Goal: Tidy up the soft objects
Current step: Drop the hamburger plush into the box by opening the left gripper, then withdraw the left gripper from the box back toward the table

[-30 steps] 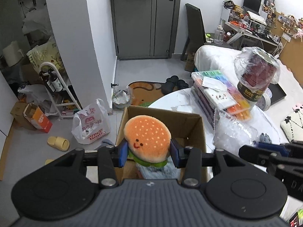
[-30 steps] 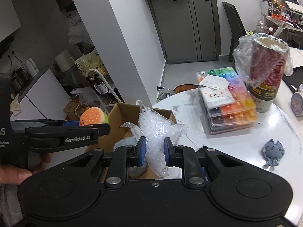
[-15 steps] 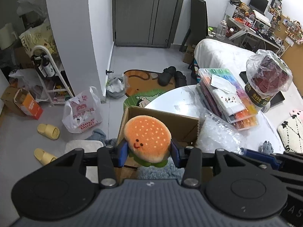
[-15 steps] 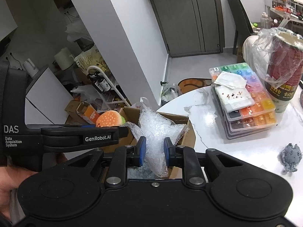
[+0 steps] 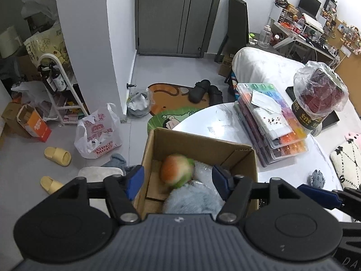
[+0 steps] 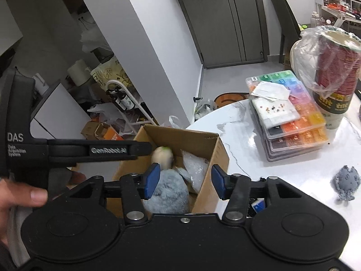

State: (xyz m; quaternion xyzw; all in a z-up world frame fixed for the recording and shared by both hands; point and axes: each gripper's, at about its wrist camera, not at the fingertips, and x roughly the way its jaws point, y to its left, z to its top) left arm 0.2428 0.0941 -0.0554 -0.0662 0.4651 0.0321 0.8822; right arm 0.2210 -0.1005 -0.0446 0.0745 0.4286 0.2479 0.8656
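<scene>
Two grippers hang with jaws spread and empty over the box at the table edge: the left gripper above the blurred burger toy, which lies inside beside a blue plush and a plastic wad; the right gripper alongside. Farther right on the table, apart from the box, a small grey plush lies loose, nearer the right gripper, which looks better placed to fetch it
</scene>
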